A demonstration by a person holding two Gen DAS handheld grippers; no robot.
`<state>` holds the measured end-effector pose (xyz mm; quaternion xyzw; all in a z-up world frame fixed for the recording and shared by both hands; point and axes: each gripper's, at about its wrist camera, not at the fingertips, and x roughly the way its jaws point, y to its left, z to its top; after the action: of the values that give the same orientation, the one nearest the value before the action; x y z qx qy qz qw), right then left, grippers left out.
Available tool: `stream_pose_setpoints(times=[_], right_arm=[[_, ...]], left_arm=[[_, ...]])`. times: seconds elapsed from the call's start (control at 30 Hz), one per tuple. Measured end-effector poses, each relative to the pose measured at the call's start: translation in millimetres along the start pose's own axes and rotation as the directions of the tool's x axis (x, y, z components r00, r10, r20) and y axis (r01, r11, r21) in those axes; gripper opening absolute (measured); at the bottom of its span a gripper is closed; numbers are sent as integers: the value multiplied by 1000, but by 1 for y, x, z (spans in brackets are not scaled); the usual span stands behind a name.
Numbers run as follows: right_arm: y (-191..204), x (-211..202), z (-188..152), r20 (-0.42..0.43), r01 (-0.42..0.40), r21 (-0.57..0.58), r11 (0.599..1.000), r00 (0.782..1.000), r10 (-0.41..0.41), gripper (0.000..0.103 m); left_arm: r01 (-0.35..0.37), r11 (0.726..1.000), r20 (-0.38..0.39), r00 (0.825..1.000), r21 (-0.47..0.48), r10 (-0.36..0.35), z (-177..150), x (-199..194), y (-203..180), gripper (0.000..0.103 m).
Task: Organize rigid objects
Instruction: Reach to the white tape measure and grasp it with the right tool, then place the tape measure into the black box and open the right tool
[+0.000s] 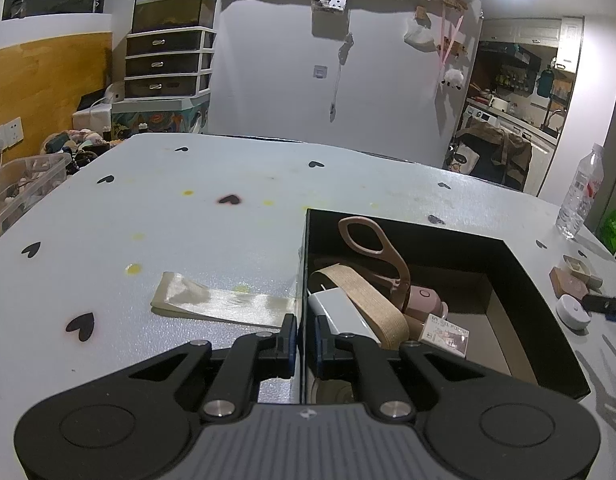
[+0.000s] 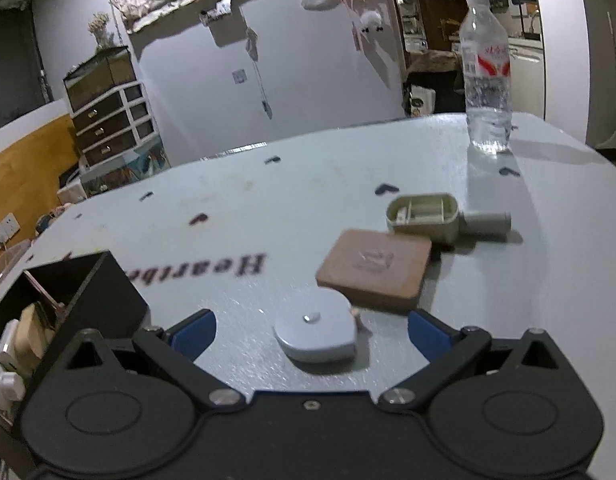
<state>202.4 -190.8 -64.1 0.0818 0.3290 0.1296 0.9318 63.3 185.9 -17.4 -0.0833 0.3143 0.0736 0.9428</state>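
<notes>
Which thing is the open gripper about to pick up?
Find the black box on the table. To its right, between the right gripper's blue fingers, lies a round white tape measure. Its neighbours are a brown flat case and a beige holder.
</notes>
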Motion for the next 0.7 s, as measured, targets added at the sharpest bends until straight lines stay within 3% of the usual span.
stream_pose_setpoints(times=[0.27,0.33,0.5,0.6,0.7], right_arm=[[7,22,1,-70,52,-81,995,996,-58,101],[9,24,3,-67,51,-100,994,996,-58,89],[16,31,7,-65,49,-160,986,996,-60,76],[20,32,7,-43,59,-204,977,997,-69,58],[21,32,6,-31,53,-214,975,998,-61,56]], left_arm=[[-1,1000,-1,1000,-6,1,0,0,0,8],[-2,1000,-1,1000,-6,2,0,0,0,8],[-1,1000,-1,1000,-7,1,1,0,1,8],[-1,1000,0,1000,-8,1,1,0,1,8],[-2,1000,-1,1000,-8,2,0,1,1,8]])
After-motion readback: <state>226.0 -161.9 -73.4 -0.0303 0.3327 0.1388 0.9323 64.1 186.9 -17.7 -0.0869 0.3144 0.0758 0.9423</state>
